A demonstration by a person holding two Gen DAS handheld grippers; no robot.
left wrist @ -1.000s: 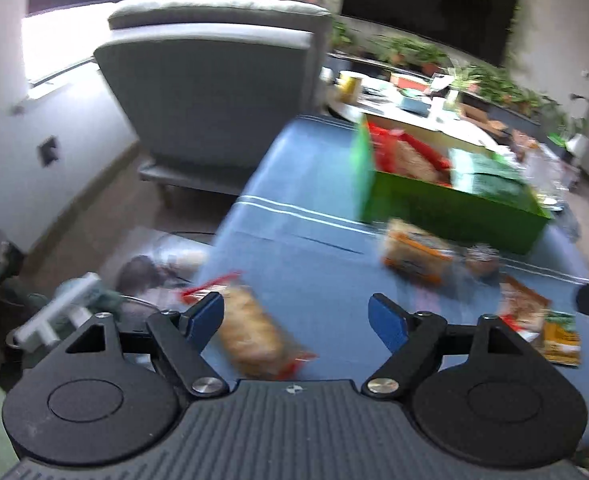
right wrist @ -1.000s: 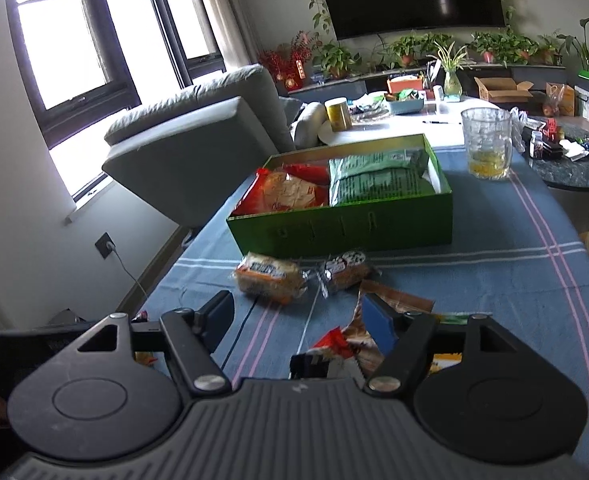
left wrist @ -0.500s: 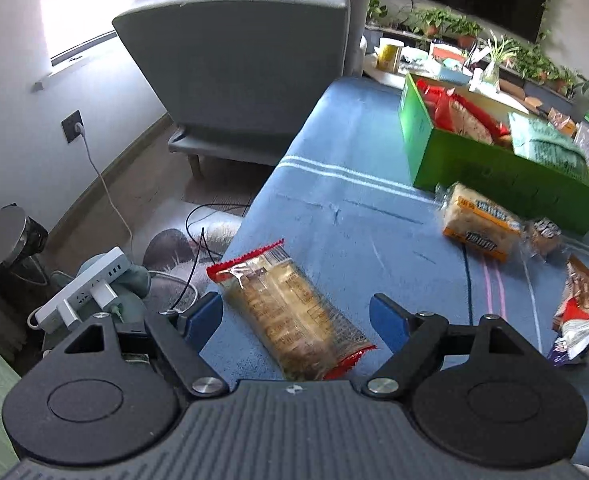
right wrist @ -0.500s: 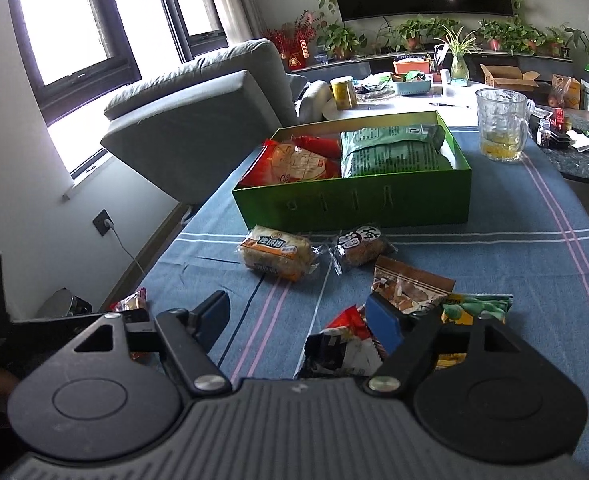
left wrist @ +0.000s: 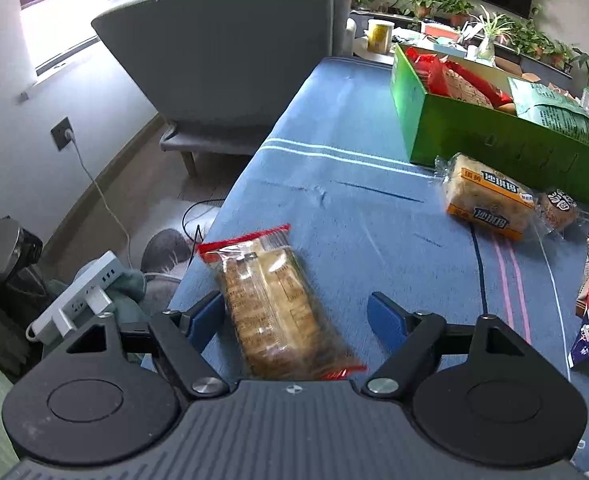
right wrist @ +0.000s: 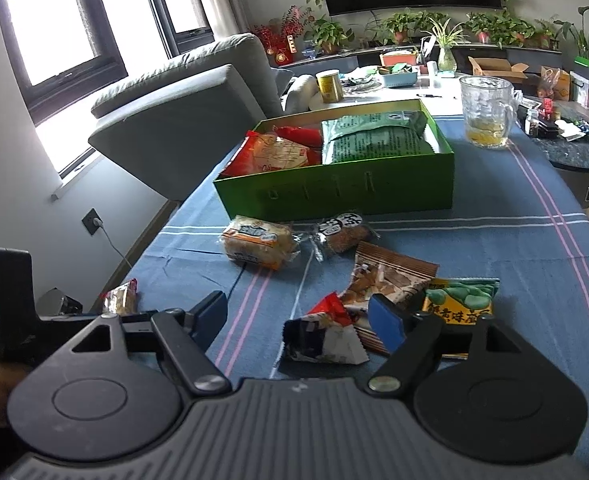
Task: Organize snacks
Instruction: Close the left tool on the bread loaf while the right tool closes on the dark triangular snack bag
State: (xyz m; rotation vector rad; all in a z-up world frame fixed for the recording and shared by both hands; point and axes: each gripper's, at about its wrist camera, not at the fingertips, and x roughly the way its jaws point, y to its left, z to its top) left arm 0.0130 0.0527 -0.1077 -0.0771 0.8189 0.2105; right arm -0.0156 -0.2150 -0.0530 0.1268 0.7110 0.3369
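My left gripper (left wrist: 296, 316) is open, its jaws either side of a long biscuit pack (left wrist: 272, 300) with red ends that lies at the table's left edge; the left pad looks close to the pack. The pack's end shows in the right wrist view (right wrist: 120, 298). My right gripper (right wrist: 302, 314) is open above a crumpled red, white and dark wrapper (right wrist: 326, 334). A green box (right wrist: 354, 192) (left wrist: 490, 136) holds red packs and a green bag. An orange bread pack (right wrist: 260, 242) (left wrist: 486, 202) and a small round cake (right wrist: 344, 230) lie before it.
A brown nut bag (right wrist: 390, 280) and a green-yellow pea bag (right wrist: 460, 300) lie by my right gripper. A glass mug (right wrist: 486, 118) stands at the back right. A grey armchair (left wrist: 222, 52) stands off the table's left edge. A power strip (left wrist: 74, 300) lies on the floor.
My left gripper has moved in on the biscuit pack, which now sits further between its jaws. My right gripper has moved forward a little over the crumpled wrapper.
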